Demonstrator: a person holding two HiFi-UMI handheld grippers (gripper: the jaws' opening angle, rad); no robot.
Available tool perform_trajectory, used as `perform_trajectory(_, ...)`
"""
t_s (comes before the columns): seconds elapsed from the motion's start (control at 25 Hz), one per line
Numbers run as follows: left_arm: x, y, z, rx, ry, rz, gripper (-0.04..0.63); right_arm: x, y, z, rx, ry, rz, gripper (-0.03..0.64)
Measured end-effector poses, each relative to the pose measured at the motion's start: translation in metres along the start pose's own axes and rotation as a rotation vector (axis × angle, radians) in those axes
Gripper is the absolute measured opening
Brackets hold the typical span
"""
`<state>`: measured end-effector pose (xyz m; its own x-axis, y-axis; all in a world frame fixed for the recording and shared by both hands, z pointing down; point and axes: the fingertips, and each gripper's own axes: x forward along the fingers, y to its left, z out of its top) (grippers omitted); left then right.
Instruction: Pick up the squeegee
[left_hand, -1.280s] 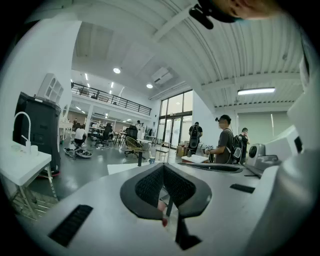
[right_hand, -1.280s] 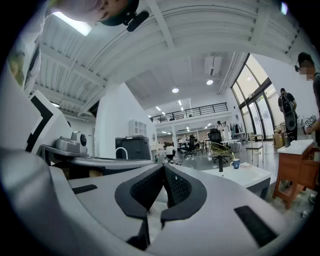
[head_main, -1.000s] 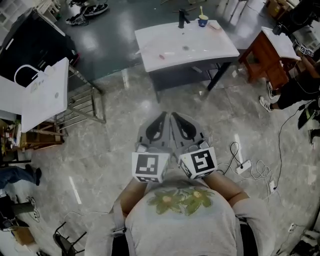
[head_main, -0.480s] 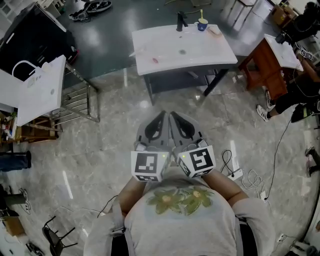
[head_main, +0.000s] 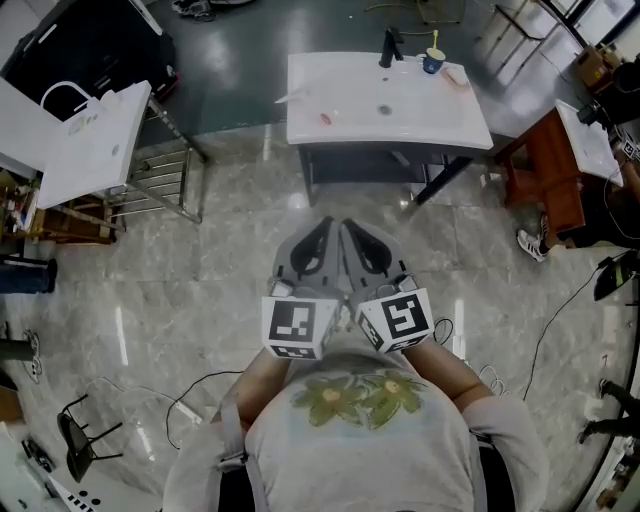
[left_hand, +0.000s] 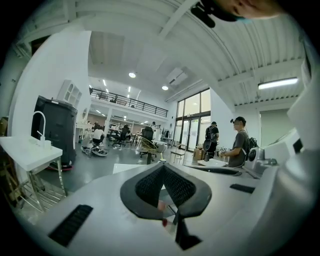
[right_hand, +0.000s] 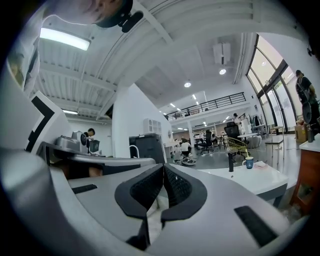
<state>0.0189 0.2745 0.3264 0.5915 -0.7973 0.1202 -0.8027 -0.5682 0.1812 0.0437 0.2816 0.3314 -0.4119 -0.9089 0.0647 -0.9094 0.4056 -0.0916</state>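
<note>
Head view: my left hand-held gripper (head_main: 322, 232) and right hand-held gripper (head_main: 350, 232) are closed, empty, well short of the white basin-topped table (head_main: 440, 115). I can't tell the squeegee there; arriving closed, I'd knock things.

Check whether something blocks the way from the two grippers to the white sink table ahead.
Nothing visible does. Only bare floor lies between the shut left gripper and right gripper and the sink table. Which small item on it is the squeegee is too small to tell.
</note>
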Motion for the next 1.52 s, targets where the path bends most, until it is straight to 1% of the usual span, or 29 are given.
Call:
perform_trajectory(0.16, 0.012, 0.010, -0.005, -0.006, 0.017, 0.013, 0.008, 0.014, -0.006, -0.006, 0.004, 0.017, 0.013, 0.023)
perform_trajectory(0.44, 0.049, 0.035, -0.006, -0.020, 0.046, -0.001, 0.008, 0.053, -0.026, -0.011, 0.007, 0.042, 0.002, 0.023)
perform_trajectory(0.64, 0.078, 0.069, 0.002, -0.030, 0.059, 0.008, 0.008, 0.095, -0.033, -0.010, 0.002, 0.059, 0.004, 0.023)
perform_trajectory(0.88, 0.114, 0.111, 0.019, -0.032, 0.049, 0.024, 0.008, 0.151, -0.043, -0.001, -0.010, 0.066, 0.020, 0.023)
perform_trajectory(1.12, 0.142, 0.146, 0.022, -0.035, 0.064, 0.031, 0.008, 0.198, -0.050, -0.002, -0.019, 0.079, 0.023, 0.023)
perform_trajectory(1.24, 0.154, 0.160, 0.020, -0.037, 0.077, 0.025, 0.008, 0.215, -0.054, -0.008, -0.014, 0.101, 0.010, 0.023)
perform_trajectory(1.52, 0.176, 0.184, 0.016, -0.052, 0.106, -0.017, 0.008, 0.247, -0.062, -0.018, -0.008, 0.137, -0.030, 0.023)
